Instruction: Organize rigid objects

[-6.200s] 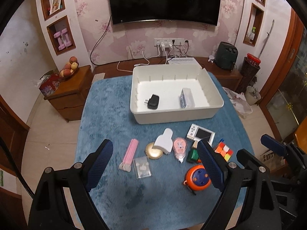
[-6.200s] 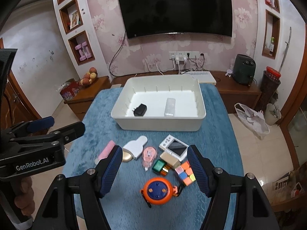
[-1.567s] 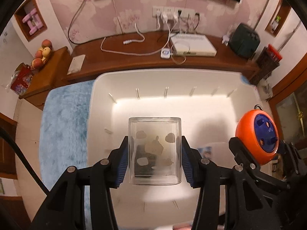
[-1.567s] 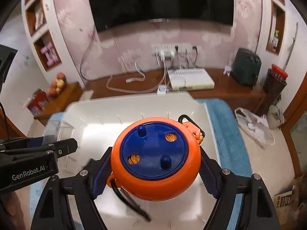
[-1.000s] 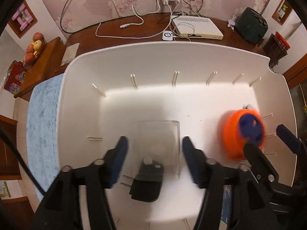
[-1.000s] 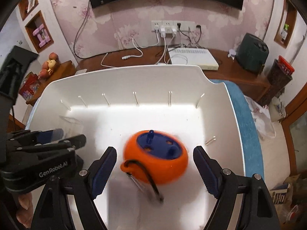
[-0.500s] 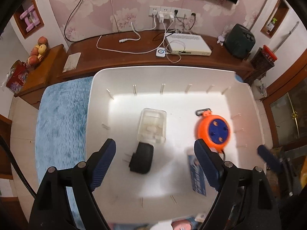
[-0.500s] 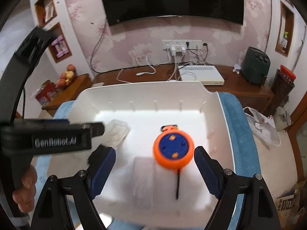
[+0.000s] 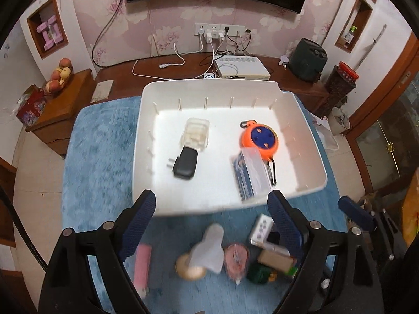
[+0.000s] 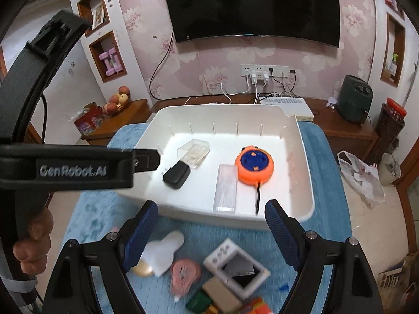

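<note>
A white bin (image 9: 209,85) stands on the blue mat. In it lie the clear box (image 9: 195,136), a black charger (image 9: 184,162), the orange cable reel (image 9: 259,138) and a clear blue-printed pack (image 9: 250,175). My left gripper (image 9: 210,195) hovers over the bin's near wall; its jaws are opening with nothing between them. In the right wrist view the reel (image 10: 254,167) and clear box (image 10: 195,153) rest in the bin (image 10: 306,162). My right gripper (image 10: 211,205) is open and empty above the near rim. The left gripper's body (image 10: 78,170) crosses that view at the left.
Loose items lie blurred on the mat (image 9: 99,157) in front of the bin: a pink stick (image 9: 142,267), a white piece (image 9: 209,248), pink tape (image 9: 235,259), a white handheld game (image 10: 235,267), a colour cube (image 10: 256,306). A hand (image 10: 31,243) holds the left gripper. A wooden bench runs behind.
Both grippers have pulled back and up from the bin. The clear box and orange reel, let go earlier, now lie still inside. The loose items have come into view.
</note>
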A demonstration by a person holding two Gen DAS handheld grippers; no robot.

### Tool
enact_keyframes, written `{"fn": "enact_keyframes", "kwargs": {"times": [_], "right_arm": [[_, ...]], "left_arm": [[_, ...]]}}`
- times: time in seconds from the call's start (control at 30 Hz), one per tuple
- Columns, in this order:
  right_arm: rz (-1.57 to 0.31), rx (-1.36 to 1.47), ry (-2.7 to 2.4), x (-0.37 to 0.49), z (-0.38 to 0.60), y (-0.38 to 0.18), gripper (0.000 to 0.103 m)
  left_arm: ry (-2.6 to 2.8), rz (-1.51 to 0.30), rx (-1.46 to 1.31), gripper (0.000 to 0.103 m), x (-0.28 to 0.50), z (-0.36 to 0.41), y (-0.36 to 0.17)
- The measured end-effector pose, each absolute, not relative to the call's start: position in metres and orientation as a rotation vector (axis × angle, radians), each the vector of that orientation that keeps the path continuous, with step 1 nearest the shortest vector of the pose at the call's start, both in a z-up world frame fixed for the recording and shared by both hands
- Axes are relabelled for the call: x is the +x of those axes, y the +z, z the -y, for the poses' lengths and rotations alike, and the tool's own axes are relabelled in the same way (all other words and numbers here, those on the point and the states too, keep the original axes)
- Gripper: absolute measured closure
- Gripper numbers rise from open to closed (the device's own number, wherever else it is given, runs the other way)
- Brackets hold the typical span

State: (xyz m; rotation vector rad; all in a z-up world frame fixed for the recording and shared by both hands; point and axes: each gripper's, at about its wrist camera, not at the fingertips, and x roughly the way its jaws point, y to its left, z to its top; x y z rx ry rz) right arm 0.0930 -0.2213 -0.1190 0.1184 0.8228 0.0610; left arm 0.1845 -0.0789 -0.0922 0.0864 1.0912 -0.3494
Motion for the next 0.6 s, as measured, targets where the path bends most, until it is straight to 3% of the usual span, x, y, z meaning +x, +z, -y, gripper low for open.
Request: {"fn": "enact_keyframes", "kwargs": {"times": [0.33,0.6], "right_arm": [[-0.753,0.106,0.042,0.023,0.239,-0.092,0.019],[-0.779,0.112,-0.019,-0.019,0.249,-0.118,0.019]], "left_arm": [[-0.362,-0.967,0.138,0.009,0.117,0.065,-0.058],[-0.337,-0.929,0.261,0.005,0.083,0.061,-0.077]]}}
